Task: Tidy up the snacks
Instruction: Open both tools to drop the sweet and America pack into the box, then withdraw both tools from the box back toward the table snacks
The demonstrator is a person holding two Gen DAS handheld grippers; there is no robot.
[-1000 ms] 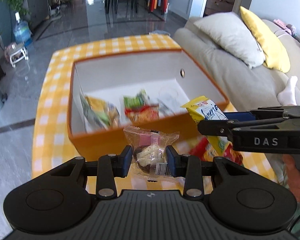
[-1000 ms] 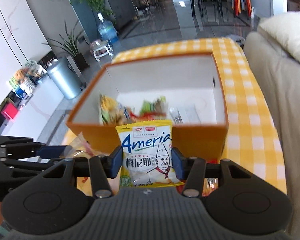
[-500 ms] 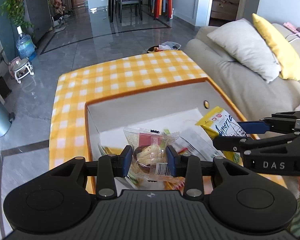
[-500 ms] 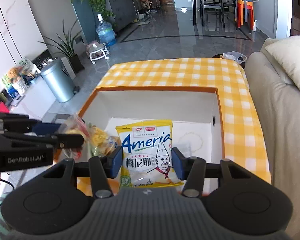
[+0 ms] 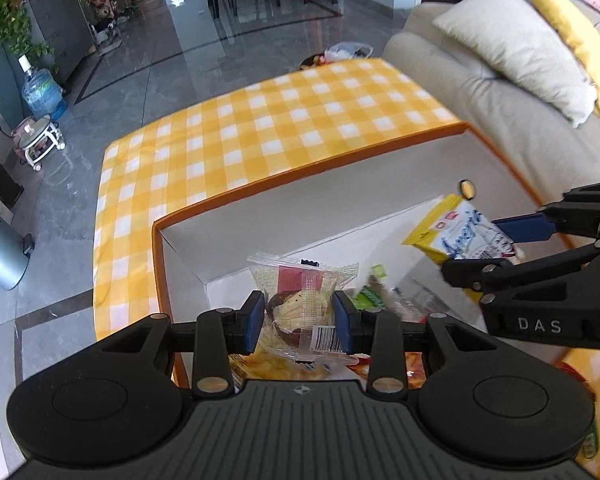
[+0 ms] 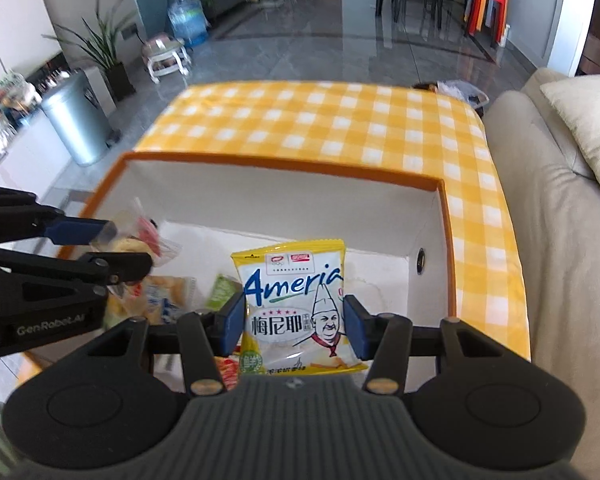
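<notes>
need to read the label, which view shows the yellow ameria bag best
The right wrist view: the yellow Ameria bag faces the camera, print upright, clamped between the right gripper jaws. The left wrist view shows it only side-on, tilted and partly hidden by that gripper.

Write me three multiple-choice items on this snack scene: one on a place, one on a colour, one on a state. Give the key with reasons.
1. Where is the yellow and white Ameria chip packet?
A. On the sofa
B. Held above the open orange box with white inside
C. On the floor

2. What colour is the checked tablecloth?
A. Yellow and white
B. Blue and white
C. Plain green

3. What is the state of the left gripper?
A. Open and holding nothing
B. Shut on the clear-wrapped small cake
C. Shut on a bottle

Key: 1 B, since the right gripper holds the packet with the box interior behind it. 2 A, since yellow and white squares cover the table beyond the box. 3 B, since both blue pads press the wrapper's sides.
</notes>
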